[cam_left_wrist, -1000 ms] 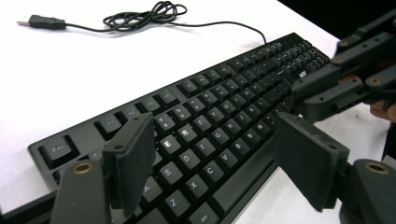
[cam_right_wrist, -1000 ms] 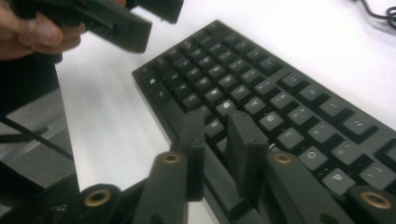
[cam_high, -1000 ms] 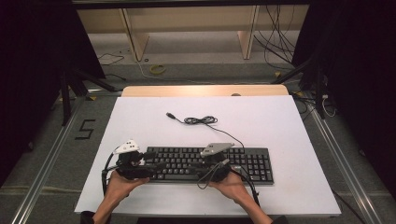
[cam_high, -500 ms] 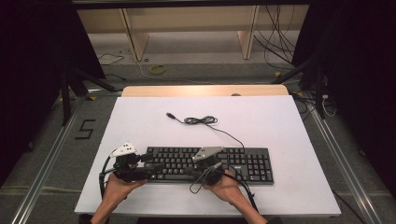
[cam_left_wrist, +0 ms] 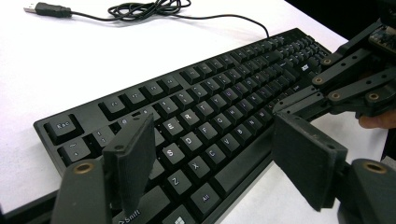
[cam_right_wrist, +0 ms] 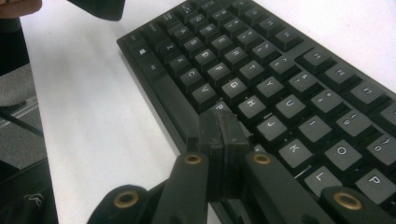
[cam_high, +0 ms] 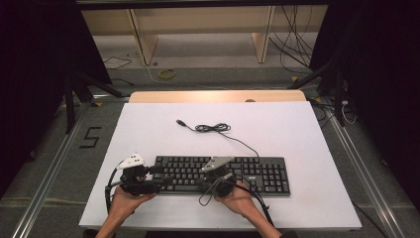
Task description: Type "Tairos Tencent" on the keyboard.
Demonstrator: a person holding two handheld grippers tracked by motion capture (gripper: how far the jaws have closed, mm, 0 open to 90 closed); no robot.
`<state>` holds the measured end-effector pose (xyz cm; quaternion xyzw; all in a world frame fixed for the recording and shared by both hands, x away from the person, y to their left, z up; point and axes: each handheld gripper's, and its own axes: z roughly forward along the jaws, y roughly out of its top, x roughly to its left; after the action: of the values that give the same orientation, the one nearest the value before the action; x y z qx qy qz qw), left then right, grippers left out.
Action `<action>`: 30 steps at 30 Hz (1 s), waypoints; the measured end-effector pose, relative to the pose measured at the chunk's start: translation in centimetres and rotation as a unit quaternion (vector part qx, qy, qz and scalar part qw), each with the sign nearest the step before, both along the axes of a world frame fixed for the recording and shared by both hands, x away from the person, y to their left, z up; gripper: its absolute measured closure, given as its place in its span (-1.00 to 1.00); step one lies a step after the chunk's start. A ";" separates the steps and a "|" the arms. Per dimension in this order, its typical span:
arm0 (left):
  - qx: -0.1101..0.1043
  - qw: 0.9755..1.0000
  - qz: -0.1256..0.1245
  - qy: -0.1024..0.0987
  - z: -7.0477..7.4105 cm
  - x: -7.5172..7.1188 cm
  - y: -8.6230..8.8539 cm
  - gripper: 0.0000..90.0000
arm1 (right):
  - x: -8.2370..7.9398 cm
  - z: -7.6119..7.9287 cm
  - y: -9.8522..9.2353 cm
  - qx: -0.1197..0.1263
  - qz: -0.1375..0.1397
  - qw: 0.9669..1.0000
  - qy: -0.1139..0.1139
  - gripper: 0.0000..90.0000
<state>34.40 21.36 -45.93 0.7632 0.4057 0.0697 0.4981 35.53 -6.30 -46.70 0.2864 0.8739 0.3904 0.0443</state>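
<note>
A black keyboard [cam_high: 257,173] [cam_left_wrist: 219,93] [cam_right_wrist: 280,70] lies near the front of the white table top [cam_high: 307,134]. Its cable [cam_high: 213,128] [cam_left_wrist: 144,8] is coiled behind it and ends in a loose USB plug [cam_high: 181,122]. My left gripper [cam_high: 165,178] [cam_left_wrist: 212,126] is open, its jaws spread wide over the keyboard's left end with nothing between them. My right gripper [cam_high: 203,184] [cam_right_wrist: 219,121] [cam_left_wrist: 279,106] is shut, pads pressed together on nothing. Its tip rests at the bottom letter row beside the space bar, pointing toward the left gripper.
A wooden strip [cam_high: 218,95] runs along the table's far edge, with shelf legs [cam_high: 141,39] and loose cables [cam_high: 292,44] on the floor beyond. A "5" mark [cam_high: 90,137] is on the floor at left. Metal rails [cam_high: 346,148] flank the table.
My right gripper has shifted a little to the left along the keyboard's front rows. The left gripper and the keyboard have stayed put.
</note>
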 end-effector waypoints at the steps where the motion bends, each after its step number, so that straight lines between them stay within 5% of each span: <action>1: 0.000 1.000 0.000 0.001 0.0 0.0 0.0 -0.33 | 0.0 -0.1 0.0 -0.001 0.000 1.000 0.001 1.00; 24: 0.003 1.000 0.001 0.006 -0.2 0.1 0.1 -0.33 | 0.0 -1.2 0.8 -0.025 0.007 1.000 0.007 1.00; 30: 0.001 1.000 0.001 0.005 -0.1 0.1 0.2 -0.33 | 0.2 -0.4 0.2 0.003 0.000 1.000 0.014 0.97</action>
<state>34.52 21.54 -46.08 0.7633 0.4091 0.0667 0.4956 35.75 -6.10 -47.14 0.2917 0.8733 0.3891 0.0309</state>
